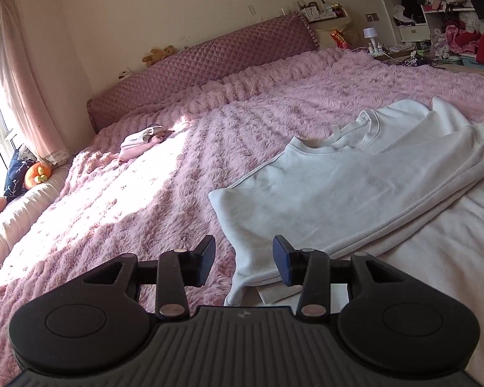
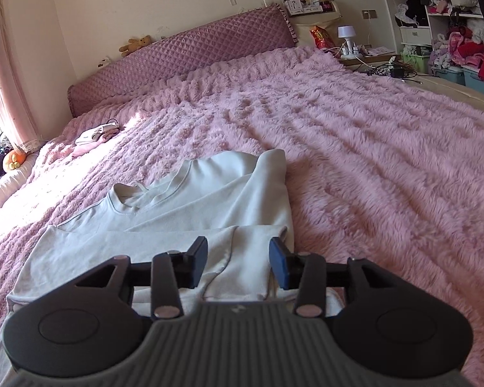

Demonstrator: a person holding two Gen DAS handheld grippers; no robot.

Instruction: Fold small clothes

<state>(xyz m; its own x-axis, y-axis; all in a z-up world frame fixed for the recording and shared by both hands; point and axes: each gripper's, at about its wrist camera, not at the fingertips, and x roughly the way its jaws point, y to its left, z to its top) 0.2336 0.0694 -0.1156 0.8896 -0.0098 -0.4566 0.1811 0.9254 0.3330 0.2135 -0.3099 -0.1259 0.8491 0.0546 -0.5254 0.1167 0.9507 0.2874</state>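
now the white top lies partly folded on the pink fluffy bedspread, well away from the headboard. left gripper is released over the garment's near corner, empty. right gripper is released too, its jaws apart above the folded sleeve.

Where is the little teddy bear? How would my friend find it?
Find the big bed with the fluffy pink blanket, then look to its far end at the quilted purple headboard. The teddy bear sits on top of the headboard towards the left, against the cream wall. It is the only brown furry toy up there.
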